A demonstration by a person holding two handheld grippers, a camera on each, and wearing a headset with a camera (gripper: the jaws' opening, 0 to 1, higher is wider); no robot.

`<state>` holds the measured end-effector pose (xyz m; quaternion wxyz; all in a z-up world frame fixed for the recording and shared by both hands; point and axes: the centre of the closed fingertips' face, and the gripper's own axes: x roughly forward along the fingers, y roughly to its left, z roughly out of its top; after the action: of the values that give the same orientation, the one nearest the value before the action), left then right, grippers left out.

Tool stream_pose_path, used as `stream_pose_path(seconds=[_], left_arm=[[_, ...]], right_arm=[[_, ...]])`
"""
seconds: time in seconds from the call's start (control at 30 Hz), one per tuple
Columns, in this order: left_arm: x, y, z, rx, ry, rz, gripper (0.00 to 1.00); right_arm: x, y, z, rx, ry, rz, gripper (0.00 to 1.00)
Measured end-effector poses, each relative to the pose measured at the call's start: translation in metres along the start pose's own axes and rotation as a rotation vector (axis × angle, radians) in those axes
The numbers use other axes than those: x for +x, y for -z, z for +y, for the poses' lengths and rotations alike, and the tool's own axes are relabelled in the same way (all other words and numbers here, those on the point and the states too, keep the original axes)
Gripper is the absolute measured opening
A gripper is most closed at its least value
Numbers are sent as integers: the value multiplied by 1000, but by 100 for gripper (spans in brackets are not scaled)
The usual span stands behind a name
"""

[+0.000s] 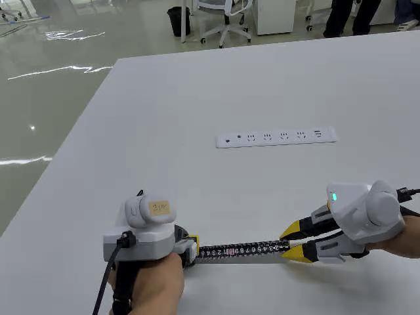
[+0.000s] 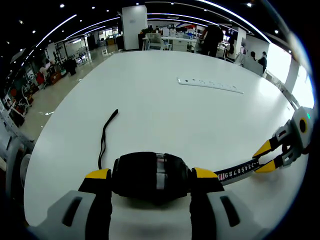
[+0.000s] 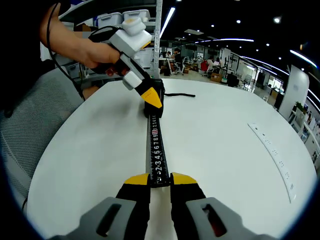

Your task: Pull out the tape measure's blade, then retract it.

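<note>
We hold the left gripper (image 1: 189,247) low over the near part of the white table (image 1: 197,98), its yellow-tipped jaws clamped on the black tape measure (image 2: 150,176), one jaw against each side of the case; we cannot tell whether the case touches the tabletop or sits just above it; its thin black wrist strap (image 2: 103,136) lies loose on the surface beyond the case; from the case the blade (image 1: 243,250) runs out to the right, straight and close to the table, numbers facing up; the right gripper (image 1: 284,244) has the blade's far end, its jaws drawn almost together with the blade's width caught between the yellow tips; the table's left edge slants away well to the left of our left gripper; a white power strip (image 1: 275,137) lies well beyond the blade, with bare tabletop between them.
</note>
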<state>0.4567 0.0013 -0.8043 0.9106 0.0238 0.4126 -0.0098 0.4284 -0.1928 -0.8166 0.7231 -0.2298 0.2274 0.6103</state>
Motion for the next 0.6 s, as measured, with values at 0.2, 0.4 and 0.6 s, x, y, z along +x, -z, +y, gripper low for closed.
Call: stream_pose_path(seconds=[0.2,0.4,0.6], left_arm=[[0,0,0,-6,11,9,58],[0,0,0,-11,13,0,58],[0,0,0,-15,11,6,57]], right_arm=[[1,0,0,-5,-1,4,15],[1,0,0,-6,-1,2,15],[3,-1,0,-9,-2,0,15]])
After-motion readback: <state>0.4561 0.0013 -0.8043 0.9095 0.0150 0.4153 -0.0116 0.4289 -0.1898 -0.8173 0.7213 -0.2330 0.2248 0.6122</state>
